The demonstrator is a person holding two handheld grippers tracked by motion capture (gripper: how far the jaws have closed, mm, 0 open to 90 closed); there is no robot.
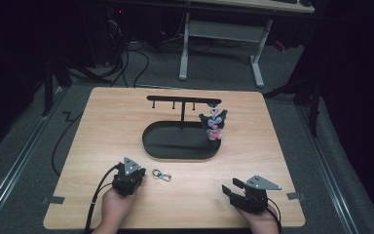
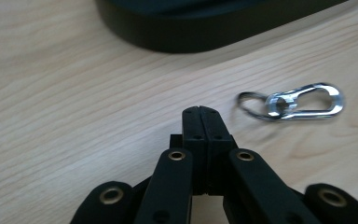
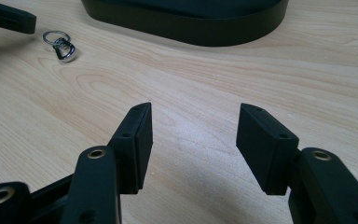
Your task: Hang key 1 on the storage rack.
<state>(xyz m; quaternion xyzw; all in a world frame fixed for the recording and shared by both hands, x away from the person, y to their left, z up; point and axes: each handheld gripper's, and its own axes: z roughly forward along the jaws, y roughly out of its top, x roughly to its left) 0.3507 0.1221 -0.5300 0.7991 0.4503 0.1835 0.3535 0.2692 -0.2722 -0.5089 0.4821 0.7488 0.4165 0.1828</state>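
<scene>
A small silver carabiner clip (image 1: 161, 175) (image 2: 303, 101) (image 3: 63, 46) with a wire ring lies flat on the wooden table (image 1: 107, 122). My left gripper (image 1: 132, 175) (image 2: 200, 114) rests just left of the clip, its jaws pressed together with nothing between them. Near the table's front right, my right gripper (image 1: 230, 189) (image 3: 193, 135) stands open and empty, pointing left. Behind the clip stands a black oval tray (image 1: 160, 146) with a T-shaped hanger rack (image 1: 182, 100). A black and pink plush charm (image 1: 214, 124) hangs from the rack's right end.
A person's hands come in from the bottom edge, each with a trailing black cable. Tape marks sit at the table's front left (image 1: 52, 199) and front right (image 1: 295, 196). A white-legged desk (image 1: 219, 44) stands on the floor beyond the table.
</scene>
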